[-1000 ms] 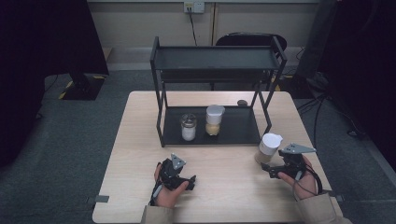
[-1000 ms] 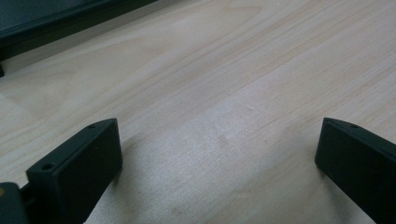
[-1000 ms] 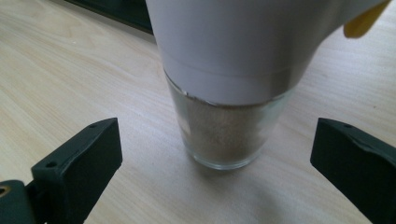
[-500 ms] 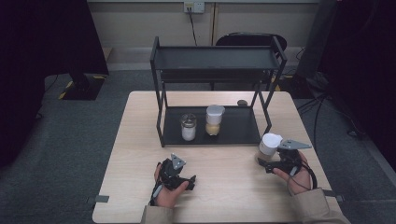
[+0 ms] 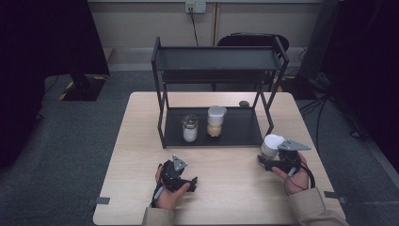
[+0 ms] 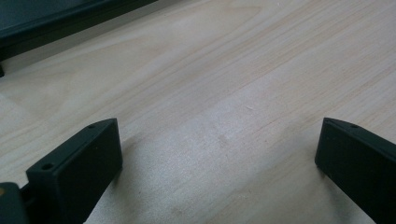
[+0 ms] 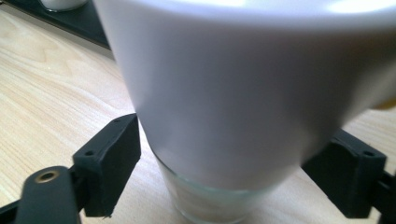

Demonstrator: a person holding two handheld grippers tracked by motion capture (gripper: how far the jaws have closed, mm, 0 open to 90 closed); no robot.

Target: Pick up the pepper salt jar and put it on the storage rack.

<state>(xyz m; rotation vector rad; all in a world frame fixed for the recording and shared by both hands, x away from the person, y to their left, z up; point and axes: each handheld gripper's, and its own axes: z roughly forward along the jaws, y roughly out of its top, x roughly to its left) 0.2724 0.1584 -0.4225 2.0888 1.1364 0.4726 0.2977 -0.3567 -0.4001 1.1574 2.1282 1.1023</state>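
Room: grey carpet around a pale wooden desk (image 5: 141, 155), a wall socket and a dark chair behind it, black drapes at both sides.
Rack: a black two-level shelf rack (image 5: 219, 61) stands at the far half of the desk, its lower tray resting on the desk top.
On the lower tray: a small clear jar with a metal lid (image 5: 190, 127) holding something white, and just beside it, apart, a taller jar with a white lid (image 5: 216, 121) holding something tan.
Small dark object: a little dark lump (image 5: 243, 103) lies on the desk behind the rack's right side; what it is cannot be told.
White-capped jar: a glass jar with a wide white cap (image 5: 271, 144) stands upright on the desk just right of the rack's front corner, outside the tray.
Right hand-held gripper (image 7: 233, 177): its jaws have just been closing and now sit against the two sides of the white-capped jar, low down by the glass base.
Left hand-held gripper (image 6: 219, 154): resting at the desk's near edge, jaws spread wide over bare wood, holding nothing.
Writing: no brand, label or lettering can be read on any jar or on the rack.
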